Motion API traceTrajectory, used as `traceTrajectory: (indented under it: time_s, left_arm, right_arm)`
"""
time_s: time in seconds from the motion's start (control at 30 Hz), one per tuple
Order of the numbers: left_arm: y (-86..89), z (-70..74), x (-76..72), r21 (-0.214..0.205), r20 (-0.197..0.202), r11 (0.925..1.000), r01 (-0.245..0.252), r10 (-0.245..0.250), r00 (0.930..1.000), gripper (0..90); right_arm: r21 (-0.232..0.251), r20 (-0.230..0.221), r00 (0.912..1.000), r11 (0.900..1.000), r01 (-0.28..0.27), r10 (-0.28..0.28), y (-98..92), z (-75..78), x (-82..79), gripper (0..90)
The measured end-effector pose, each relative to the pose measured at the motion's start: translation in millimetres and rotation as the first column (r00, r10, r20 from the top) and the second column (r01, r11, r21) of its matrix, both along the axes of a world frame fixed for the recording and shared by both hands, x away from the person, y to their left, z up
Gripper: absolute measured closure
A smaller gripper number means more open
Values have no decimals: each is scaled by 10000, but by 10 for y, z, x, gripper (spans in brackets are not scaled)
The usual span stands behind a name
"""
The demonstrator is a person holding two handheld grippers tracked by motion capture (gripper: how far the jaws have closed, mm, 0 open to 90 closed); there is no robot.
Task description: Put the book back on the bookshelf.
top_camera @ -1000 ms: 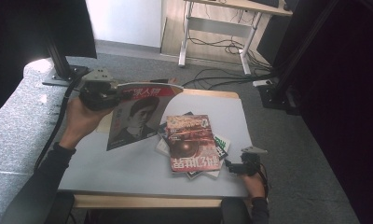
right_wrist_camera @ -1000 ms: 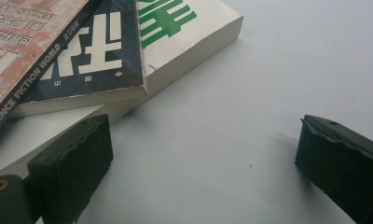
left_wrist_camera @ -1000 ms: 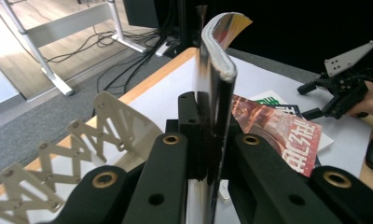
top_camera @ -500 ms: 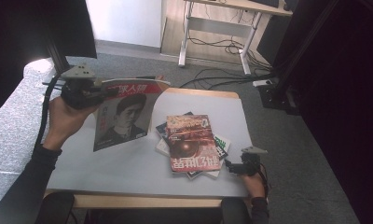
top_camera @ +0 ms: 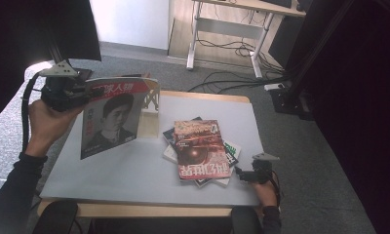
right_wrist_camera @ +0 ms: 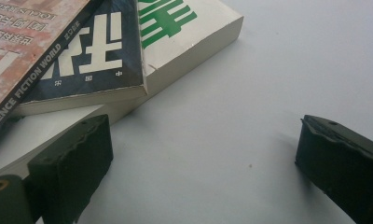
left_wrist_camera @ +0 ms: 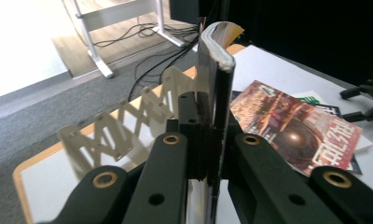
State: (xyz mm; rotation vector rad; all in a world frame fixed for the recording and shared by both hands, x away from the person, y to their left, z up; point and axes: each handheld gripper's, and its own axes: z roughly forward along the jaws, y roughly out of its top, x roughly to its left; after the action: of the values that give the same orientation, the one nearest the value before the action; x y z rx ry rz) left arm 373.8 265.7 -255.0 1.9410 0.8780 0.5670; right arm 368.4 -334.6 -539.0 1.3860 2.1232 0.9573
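Magazine (top_camera: 116,117) pinched at its spine by the left gripper (top_camera: 81,92)
Thin, floppy and light, it is best held near the spine; right gripper (top_camera: 239,174) is spread empty beside the book pile (top_camera: 199,151)

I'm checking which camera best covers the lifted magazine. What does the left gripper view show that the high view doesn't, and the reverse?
Left gripper view alone: the left gripper's black jaws clamped on the magazine's edge, and its white spine seen end-on.

High view alone: the red-topped magazine's portrait cover, the person's left hand on the gripper, and the right gripper resting beside the stack.

Both: the white zigzag folding rack, the reddish science-fiction magazine topping the stack, and the pale grey table.
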Motion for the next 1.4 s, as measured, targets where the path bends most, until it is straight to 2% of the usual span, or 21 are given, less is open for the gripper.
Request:
traceTrajectory:
  time_s: [0.37, 0.47, 0.8, 1.03, 1.4]
  left_arm:
    - [322, 7, 85, -258, -280, 9958, -880, 872, 9958, 869]
    - [416, 18, 117, -341, -329, 9920, -1215, 1204, 9922, 869]
    - [569, 0, 199, -446, -392, 9812, -1876, 1860, 9818, 869]
    - [562, -148, 380, -653, -467, 9735, -2193, 2165, 9752, 869]
    - [394, -225, 546, -660, -180, 9728, -2221, 2214, 9750, 869]
  right_arm:
    - [12, 10, 10000, 10000, 14, -14, 0, -1, -1, 31]
    - [15, 10, 10000, 10000, 13, -13, 0, -1, -1, 31]
    - [15, 25, 10000, 10000, 0, 0, -1, -2, -1, 31]
    - [11, -2, 10000, 10000, -18, 18, -2, -1, -2, 31]
    - [24, -12, 10000, 10000, 1, -1, -1, 0, -2, 31]
